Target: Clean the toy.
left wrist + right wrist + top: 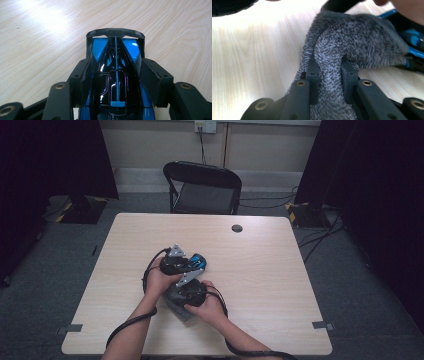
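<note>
A glossy blue and black toy race car (115, 75) lies on the wooden table, and my left gripper (116, 75) is shut on its body, one pad on each side. In the high view the car (198, 260) pokes out to the right of the left gripper (176, 260). My right gripper (328, 72) is shut on a fold of grey terry cloth (352, 45), which bunches up against the car's side (412, 35). From above, the right gripper (189, 290) sits just nearer than the left one, with the cloth (176, 306) hanging under it.
The light wooden table (260, 280) has bare room on all sides of the hands. A small dark round disc (237, 228) lies near the far edge. A black folding chair (202, 187) stands behind the table. Cables run across the floor at right.
</note>
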`<state>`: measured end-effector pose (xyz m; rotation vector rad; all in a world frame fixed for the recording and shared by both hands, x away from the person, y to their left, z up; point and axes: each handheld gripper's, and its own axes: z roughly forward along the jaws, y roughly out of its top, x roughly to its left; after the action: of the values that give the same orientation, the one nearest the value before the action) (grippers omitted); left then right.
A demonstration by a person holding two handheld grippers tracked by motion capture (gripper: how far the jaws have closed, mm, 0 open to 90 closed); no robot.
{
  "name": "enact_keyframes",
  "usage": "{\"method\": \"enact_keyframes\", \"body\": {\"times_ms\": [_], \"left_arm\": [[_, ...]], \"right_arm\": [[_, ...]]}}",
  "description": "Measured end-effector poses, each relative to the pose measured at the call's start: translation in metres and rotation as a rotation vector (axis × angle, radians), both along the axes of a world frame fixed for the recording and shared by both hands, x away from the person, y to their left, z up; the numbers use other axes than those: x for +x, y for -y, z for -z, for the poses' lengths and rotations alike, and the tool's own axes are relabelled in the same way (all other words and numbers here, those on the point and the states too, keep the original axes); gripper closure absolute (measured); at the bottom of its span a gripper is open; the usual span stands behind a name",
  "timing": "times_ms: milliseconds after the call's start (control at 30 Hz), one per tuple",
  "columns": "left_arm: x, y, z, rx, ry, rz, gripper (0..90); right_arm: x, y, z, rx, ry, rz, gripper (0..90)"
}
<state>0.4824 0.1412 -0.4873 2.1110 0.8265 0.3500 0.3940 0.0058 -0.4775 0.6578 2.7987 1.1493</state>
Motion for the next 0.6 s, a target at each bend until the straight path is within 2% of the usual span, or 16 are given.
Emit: {"method": "enact_keyframes", "body": {"times_ms": [133,433,533,600], "left_arm": [[0.0001,-0.0005,-0.0011,0.015,-0.006,0.005,43.2],[0.0005,0.0004,-0.0013,0.01,-0.011,0.002,43.1],[0.0009,0.0003,-0.0014,0.015,-0.011,0.001,42.9],[0.0008,0.0007,-0.0009,0.015,-0.011,0.001,41.9]], "right_arm": [[-0.0025,-0.0013,-0.0029,0.009,0.009,-0.044,71.8],[-0.0034,0.0073,-0.0082,0.029,0.034,-0.132,70.5],[-0.0068,0.0064,-0.0092,0.044,0.035,-0.162,69.7],[-0.0096,0.004,-0.0085,0.035,0.038,-0.176,67.7]]}}
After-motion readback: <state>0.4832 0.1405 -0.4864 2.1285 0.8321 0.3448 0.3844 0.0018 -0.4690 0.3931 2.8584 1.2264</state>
